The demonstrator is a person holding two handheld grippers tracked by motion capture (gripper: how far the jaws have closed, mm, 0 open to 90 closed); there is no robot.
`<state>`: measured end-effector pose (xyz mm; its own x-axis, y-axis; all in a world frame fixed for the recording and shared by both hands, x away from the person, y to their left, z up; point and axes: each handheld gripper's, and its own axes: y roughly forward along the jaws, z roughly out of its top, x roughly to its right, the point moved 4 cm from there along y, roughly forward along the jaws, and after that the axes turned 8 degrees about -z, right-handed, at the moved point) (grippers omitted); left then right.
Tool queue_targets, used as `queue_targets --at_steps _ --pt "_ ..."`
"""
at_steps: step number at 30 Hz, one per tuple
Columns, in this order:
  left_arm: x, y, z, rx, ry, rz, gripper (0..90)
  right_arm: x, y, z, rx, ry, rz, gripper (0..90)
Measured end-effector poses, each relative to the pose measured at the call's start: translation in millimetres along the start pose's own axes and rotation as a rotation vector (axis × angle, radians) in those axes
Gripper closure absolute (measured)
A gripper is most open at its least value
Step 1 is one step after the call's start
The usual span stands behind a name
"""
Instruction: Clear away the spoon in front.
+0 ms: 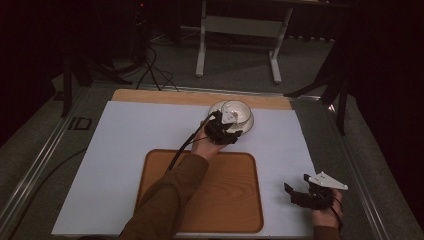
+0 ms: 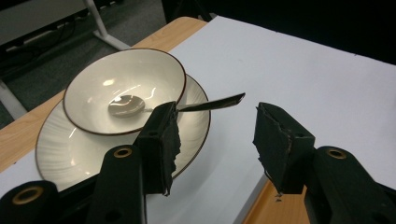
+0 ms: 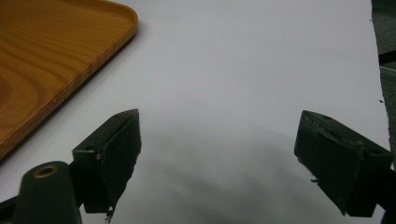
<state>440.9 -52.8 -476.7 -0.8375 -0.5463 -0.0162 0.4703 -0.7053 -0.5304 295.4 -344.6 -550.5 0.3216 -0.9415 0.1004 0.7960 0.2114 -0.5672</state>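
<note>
A cream bowl (image 2: 123,88) with a brown rim stands on a matching plate (image 2: 70,149) at the back middle of the table, the bowl (image 1: 236,110) resting on the plate (image 1: 249,125). A metal spoon (image 2: 219,102) lies in the bowl, its handle reaching out over the rim. My left gripper (image 1: 226,131) is open just in front of the plate. In the left gripper view my left gripper (image 2: 215,135) has the spoon handle just beyond its jaws, untouched. My right gripper (image 1: 296,185) is open and empty low over the mat at the front right, as my right gripper (image 3: 219,140) shows.
A wooden tray (image 1: 225,200) lies bare at the front middle, and the tray's corner (image 3: 56,51) shows to the left of my right gripper. A white mat (image 1: 140,145) covers most of the table. Beyond the table are a white desk frame (image 1: 202,45) and floor cables.
</note>
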Motion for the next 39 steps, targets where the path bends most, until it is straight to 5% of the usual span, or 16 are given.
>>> queue_targets --at_steps 7,15,18,21,28,39 --pt "0.6 22.8 -1.2 -0.025 -0.012 0.011 49.7 0.1 0.0 -0.1 0.0 0.0 0.0 14.6" --pt "-3.2 36.2 5.6 -0.048 -0.01 0.091 52.3 1.4 -0.7 -0.3 0.002 0.005 -0.001 14.6" --pt "-4.0 34.2 5.8 -0.046 -0.001 0.115 66.6 1.7 -1.0 -0.3 0.004 0.003 0.0 14.6" --pt "-5.6 25.7 7.5 -0.041 0.03 0.151 72.2 1.5 -0.8 -0.4 0.003 0.005 -0.001 14.6" --pt "-15.4 8.5 6.8 -0.014 0.029 0.186 84.4 1.3 -0.4 -0.4 0.002 0.004 -0.002 14.6" --pt "-20.3 -11.8 0.6 0.009 0.04 0.177 88.5 1.4 -0.8 -0.3 0.003 0.006 -0.003 14.6"
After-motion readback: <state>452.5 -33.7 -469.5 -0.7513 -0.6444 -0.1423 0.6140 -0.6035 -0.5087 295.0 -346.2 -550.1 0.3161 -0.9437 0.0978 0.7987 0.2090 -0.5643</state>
